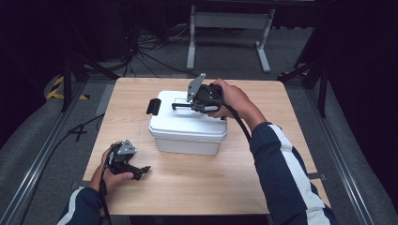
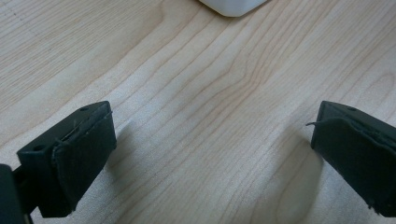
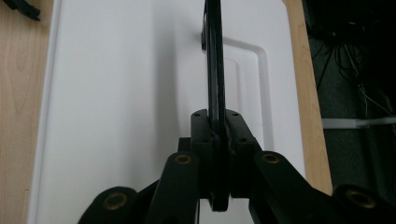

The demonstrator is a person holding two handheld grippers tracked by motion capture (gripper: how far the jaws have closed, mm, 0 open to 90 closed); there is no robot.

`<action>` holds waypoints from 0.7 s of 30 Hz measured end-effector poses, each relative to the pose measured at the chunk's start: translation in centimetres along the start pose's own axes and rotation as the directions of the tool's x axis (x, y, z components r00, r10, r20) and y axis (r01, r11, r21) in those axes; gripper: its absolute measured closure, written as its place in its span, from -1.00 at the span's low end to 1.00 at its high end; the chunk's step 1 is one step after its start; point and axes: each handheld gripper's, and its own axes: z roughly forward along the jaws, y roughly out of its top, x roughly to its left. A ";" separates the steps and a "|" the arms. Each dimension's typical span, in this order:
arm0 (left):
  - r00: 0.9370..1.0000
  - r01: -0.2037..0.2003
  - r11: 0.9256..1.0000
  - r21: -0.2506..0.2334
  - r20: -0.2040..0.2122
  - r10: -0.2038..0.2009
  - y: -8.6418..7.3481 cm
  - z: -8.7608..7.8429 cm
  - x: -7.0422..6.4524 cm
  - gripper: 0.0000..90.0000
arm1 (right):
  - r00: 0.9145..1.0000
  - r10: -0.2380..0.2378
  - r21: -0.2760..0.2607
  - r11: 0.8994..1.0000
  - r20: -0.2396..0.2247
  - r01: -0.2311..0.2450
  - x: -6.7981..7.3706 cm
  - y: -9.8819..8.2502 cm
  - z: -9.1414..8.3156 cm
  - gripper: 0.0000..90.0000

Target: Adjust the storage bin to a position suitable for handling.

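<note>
Starting on the left: your left gripper (image 1: 136, 171) is down at the near-left part of the table (image 1: 197, 187), resting low on the wood in your left hand (image 1: 110, 176), well apart from the box. In the left gripper view its fingers (image 2: 70, 163) sit wide apart with nothing between them but bare wood grain, and a rounded white corner of the box (image 2: 232, 7) pokes in at the top edge.

Middle of the table: the white plastic box (image 1: 187, 124) sits lid-on, long axis running roughly left-right across the table, turned a little so its near-right corner comes toward you. There's a black latch (image 1: 153, 106) on its left end.

On top is the black carry handle (image 1: 185, 106), which runs along the lid's long axis. In the right gripper view the handle (image 3: 215, 60) looks flipped up on edge, a thin black strip running straight away from the camera over the recessed panel in the lid (image 3: 116, 93).

Right side: your right gripper (image 1: 199, 107) comes in over the lid from the right, held in your right hand (image 1: 234, 101), with its fingers (image 3: 201, 130) squeezed together on the near end of that handle.
</note>
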 end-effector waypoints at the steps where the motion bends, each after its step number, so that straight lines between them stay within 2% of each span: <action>1: 1.000 -0.001 1.000 0.004 0.000 0.001 0.0 0.0 0.0 -0.99 | 1.000 0.014 0.002 1.000 0.000 -0.014 0.1 0.0 -0.2 0.88; 2: 1.000 -0.005 1.000 0.002 -0.003 0.005 0.0 0.0 0.0 -0.99 | 1.000 0.001 -0.013 1.000 0.006 -0.001 -0.1 0.0 -0.5 0.88; 5: 1.000 -0.001 1.000 0.002 -0.001 0.001 0.0 0.0 0.0 -0.99 | 1.000 -0.002 -0.014 1.000 0.015 0.002 -0.2 -0.2 -1.0 0.88; 21: 1.000 -0.005 1.000 0.004 -0.001 0.005 0.0 0.0 0.0 -0.99 | 0.999 0.012 -0.049 0.999 0.042 -0.010 -0.1 -1.5 -3.1 0.88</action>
